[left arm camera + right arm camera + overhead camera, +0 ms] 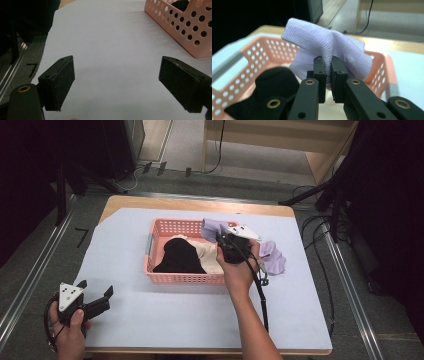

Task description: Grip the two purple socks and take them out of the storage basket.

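- Nearest the camera, at the bottom of the right gripper view, the right gripper (pixel 328 72) has its two black jaws pressed tight on a fold of a lilac sock (pixel 327 47), which fills the centre of the frame.
- In the high view, that sock (pixel 211 228) hangs at the upper right corner of the pink basket (pixel 165 227), in the middle of the frame, over the rim.
- Inside the basket lie a black garment (pixel 179 256) and a cream garment (pixel 209 254) beside it.
- A second lilac sock (pixel 274 258) lies on the white table cover (pixel 200 310), just right of the basket, partly behind the person's right hand (pixel 239 270).
- The left gripper (pixel 95 295) sits at the lower left of the high view, jaws spread wide and holding nothing, well apart from the basket.
- Risk, as a judgement: the grip takes only a thin pinch of knit, so the sock could slip free if jerked.
- Risk: half the sock droops outside the rim line, so letting go here may leave it draped over the wall or fallen outside.
- Risk: the trailing cable (pixel 262 295) could snag the sock on the table.
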{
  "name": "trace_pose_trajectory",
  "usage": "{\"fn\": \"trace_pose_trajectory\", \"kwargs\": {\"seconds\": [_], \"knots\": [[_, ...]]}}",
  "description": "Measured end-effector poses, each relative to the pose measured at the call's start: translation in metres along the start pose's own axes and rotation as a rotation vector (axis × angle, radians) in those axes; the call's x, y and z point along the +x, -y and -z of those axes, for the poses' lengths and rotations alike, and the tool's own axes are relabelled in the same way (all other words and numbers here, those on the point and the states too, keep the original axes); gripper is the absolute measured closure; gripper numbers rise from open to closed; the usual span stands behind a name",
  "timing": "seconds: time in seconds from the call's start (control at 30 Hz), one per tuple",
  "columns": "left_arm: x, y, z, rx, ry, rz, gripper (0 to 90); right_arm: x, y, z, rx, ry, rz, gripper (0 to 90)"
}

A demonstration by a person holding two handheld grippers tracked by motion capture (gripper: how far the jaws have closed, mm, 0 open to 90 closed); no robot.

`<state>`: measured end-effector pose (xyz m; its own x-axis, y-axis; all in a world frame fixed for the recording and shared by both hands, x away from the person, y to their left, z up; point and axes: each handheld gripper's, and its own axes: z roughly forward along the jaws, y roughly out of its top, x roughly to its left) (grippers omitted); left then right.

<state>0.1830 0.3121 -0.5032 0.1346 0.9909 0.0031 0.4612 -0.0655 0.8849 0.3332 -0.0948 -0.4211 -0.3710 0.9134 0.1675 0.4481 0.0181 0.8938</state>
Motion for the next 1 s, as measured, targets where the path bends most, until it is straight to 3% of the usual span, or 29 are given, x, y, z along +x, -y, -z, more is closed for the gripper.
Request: {"fn": "trace_pose_trajectory", "kwargs": {"seconds": [0.23, 0.33, 0.43, 0.53, 0.57, 0.6, 0.77, 1.0], "knots": [[0.0, 0.0, 0.0, -0.001, 0.0, 0.0, 14.5, -0.013, -0.004, 0.013, -0.099, 0.019, -0.01, 84.9], [0.0, 0.0, 0.0, 0.001, 0.0, 0.002, 14.5, -0.027, -0.005, 0.024, -0.144, 0.041, -0.028, 84.8], [0.0, 0.0, 0.0, 0.001, -0.001, 0.002, 14.5, -0.035, -0.005, 0.028, -0.156, 0.054, -0.039, 84.8], [0.0, 0.0, 0.0, 0.002, 0.0, 0.001, 14.5, -0.056, -0.002, 0.039, -0.178, 0.1, -0.063, 84.8], [0.0, 0.0, 0.0, 0.002, 0.0, 0.001, 14.5, -0.056, -0.002, 0.039, -0.178, 0.1, -0.063, 84.8], [0.0, 0.0, 0.0, 0.0, -0.002, 0.001, 14.5, -0.068, 0.002, 0.045, -0.178, 0.12, -0.083, 84.8], [0.0, 0.0, 0.0, 0.002, 0.0, 0.0, 14.5, -0.087, 0.01, 0.051, -0.167, 0.16, -0.108, 84.8], [0.0, 0.0, 0.0, -0.002, -0.001, -0.001, 14.5, -0.121, 0.041, 0.056, -0.106, 0.234, -0.157, 84.8]]}}
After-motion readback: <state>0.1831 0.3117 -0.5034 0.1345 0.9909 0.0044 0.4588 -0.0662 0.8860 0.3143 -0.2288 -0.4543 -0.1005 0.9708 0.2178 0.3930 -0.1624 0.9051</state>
